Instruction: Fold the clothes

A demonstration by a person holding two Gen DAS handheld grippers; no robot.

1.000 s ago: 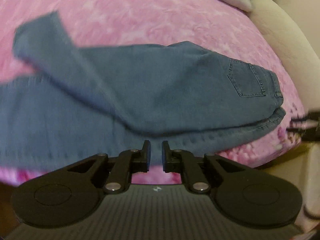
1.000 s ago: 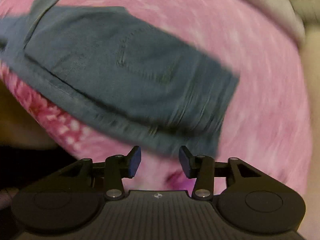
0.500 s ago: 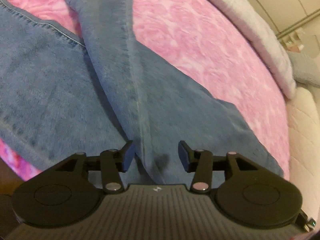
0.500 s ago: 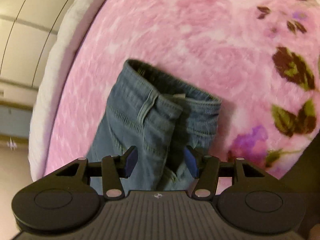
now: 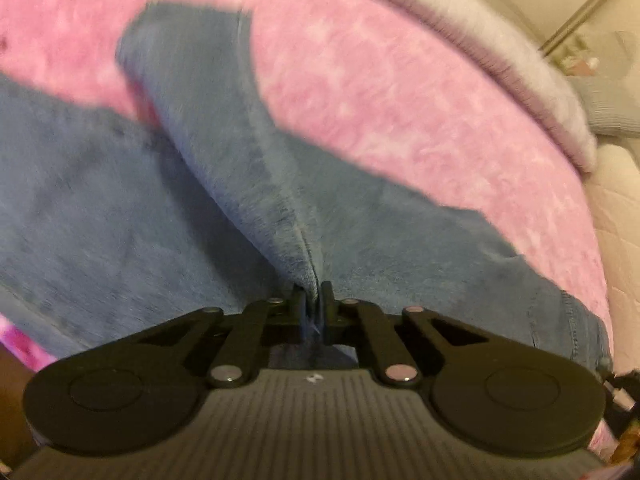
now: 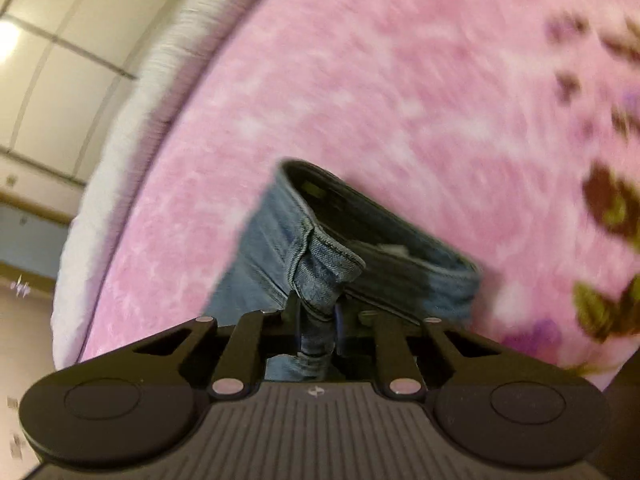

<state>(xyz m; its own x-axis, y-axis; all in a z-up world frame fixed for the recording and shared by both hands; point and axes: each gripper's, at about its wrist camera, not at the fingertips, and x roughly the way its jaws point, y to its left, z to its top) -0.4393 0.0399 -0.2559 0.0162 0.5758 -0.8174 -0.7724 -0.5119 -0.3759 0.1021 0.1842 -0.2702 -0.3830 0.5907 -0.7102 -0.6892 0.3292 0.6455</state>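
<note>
A pair of blue jeans (image 5: 120,200) lies on a pink blanket (image 5: 380,92). In the left wrist view one leg crosses over the other and runs up to its hem at the top left. My left gripper (image 5: 313,304) is shut on a pinched fold of the upper leg's denim. In the right wrist view the jeans' waistband (image 6: 360,232) gapes open toward the camera. My right gripper (image 6: 318,316) is shut on the waistband edge by a belt loop (image 6: 304,252). Both views are blurred by motion.
A white-grey pillow or folded cover (image 5: 500,60) lies along the blanket's far edge, also in the right wrist view (image 6: 132,128). A cream quilted surface (image 5: 616,216) lies to the right. The blanket has a dark flower print (image 6: 608,200) at right. Wardrobe panels (image 6: 52,60) stand behind.
Both grippers were open half a second ago, hovering over the denim. Now the left has closed on the leg fold and the right on the waistband. Both views show motion blur.
</note>
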